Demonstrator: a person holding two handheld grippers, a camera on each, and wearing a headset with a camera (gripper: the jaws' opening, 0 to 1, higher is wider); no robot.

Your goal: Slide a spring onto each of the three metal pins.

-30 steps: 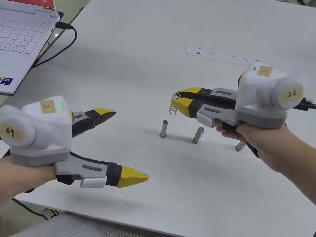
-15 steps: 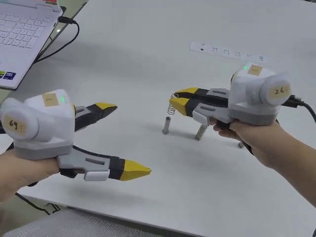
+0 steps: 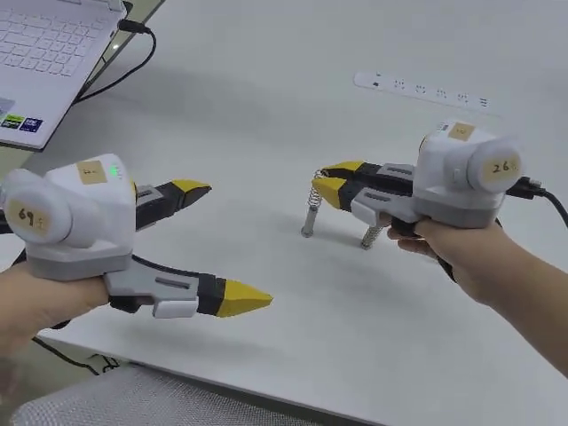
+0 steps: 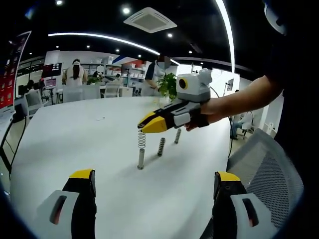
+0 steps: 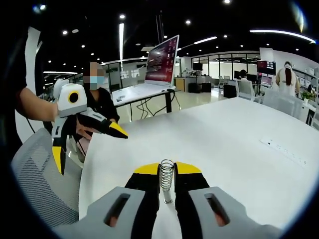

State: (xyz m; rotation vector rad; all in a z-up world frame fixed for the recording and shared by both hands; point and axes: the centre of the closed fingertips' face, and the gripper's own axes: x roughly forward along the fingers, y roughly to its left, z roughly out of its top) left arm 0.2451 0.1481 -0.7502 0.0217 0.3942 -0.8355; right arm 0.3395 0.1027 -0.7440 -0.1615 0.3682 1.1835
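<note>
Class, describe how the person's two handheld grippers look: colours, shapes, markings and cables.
Both are alike: a rounded white-and-grey housing, then two long black jaws with pointed yellow tips. The left gripper bears a tan sticker reading 69 and a green light; the right gripper has a sticker reading 26 and a black cable at its rear.

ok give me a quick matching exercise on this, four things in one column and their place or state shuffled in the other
Column one:
1 left tongs
2 right tongs
3 laptop
4 power strip

Column two:
a shut on a spring held over a pin
b far left of the head view, plugged into a black cable
c open, holding nothing
d lying on the white table, far right

Pairs: 1-c, 2-a, 3-b, 4-d
</note>
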